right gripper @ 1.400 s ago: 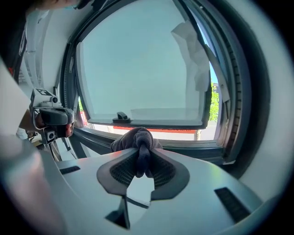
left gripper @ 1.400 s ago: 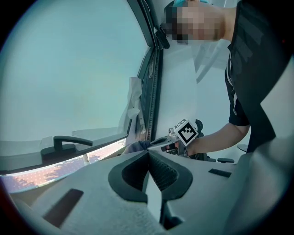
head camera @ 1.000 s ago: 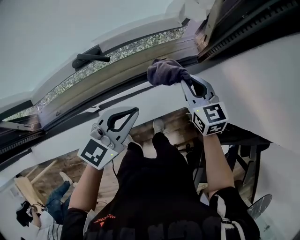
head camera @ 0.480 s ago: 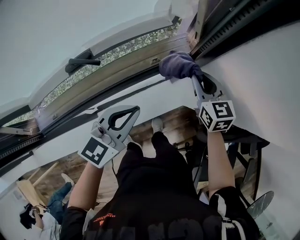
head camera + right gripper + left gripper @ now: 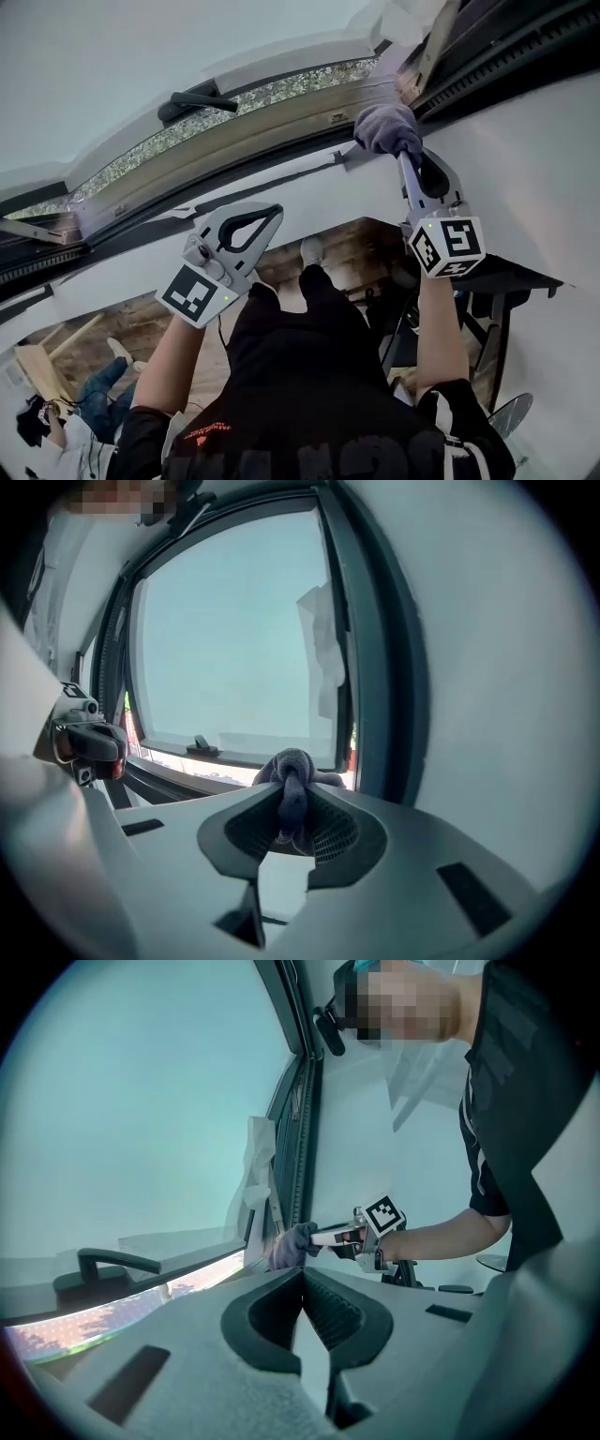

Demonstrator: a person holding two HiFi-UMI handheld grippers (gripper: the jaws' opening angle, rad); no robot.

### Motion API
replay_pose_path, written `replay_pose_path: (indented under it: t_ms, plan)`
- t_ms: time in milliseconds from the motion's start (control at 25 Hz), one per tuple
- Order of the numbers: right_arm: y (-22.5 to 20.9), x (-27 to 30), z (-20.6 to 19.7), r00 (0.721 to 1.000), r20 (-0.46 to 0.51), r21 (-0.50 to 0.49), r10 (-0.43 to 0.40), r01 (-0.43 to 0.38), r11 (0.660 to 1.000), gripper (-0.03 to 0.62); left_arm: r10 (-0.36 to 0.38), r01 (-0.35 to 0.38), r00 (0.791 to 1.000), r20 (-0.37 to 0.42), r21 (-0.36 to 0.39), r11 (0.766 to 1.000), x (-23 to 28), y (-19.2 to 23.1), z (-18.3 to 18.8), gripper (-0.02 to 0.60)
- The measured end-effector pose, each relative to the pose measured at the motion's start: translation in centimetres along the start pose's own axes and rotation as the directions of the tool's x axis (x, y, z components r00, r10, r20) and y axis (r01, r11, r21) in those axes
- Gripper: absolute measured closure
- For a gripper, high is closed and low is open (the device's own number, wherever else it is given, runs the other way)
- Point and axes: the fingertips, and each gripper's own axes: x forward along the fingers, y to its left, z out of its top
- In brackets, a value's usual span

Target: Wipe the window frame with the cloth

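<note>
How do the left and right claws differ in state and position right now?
The right claw is shut on the bunched dark grey cloth; the left claw is shut on nothing. The right claw holds its cloth at the tan window frame near its right corner; the left claw hangs lower, off the frame. Both are pale grey with a marker cube.

Two tools (image 5: 270, 216) (image 5: 403, 157), one cloth (image 5: 384, 127), one window handle (image 5: 197, 98).
</note>
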Motion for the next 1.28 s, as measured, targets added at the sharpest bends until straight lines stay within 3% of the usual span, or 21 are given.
replay_pose_path:
  t_ms: [280, 600, 920, 1280]
  plan:
    - [8.6, 2.1, 3.8, 0.994, 0.040, -0.051, 0.103, -0.101, 0.994, 0.528, 0.089, -0.088, 0.995, 0.042, -0.026, 0.996, -7.1, 2.3, -0.6, 0.563]
    - [19.3, 4.2, 6.1, 0.964, 0.053, -0.095, 0.261, -0.255, 0.962, 0.528, 0.205, -0.202, 0.976, 0.072, -0.046, 0.978, -15.2, 4.3, -1.4, 0.563]
    - [30.3, 5.5, 6.8, 0.904, 0.040, -0.122, 0.426, -0.419, 0.900, 0.528, 0.327, -0.321, 0.942, 0.079, -0.071, 0.944, -22.7, 5.8, -2.7, 0.563]
    - [41.2, 7.0, 7.4, 0.809, 0.018, -0.161, 0.587, -0.577, 0.801, 0.528, 0.446, -0.438, 0.890, 0.089, -0.101, 0.893, -29.6, 8.1, -3.8, 0.563]
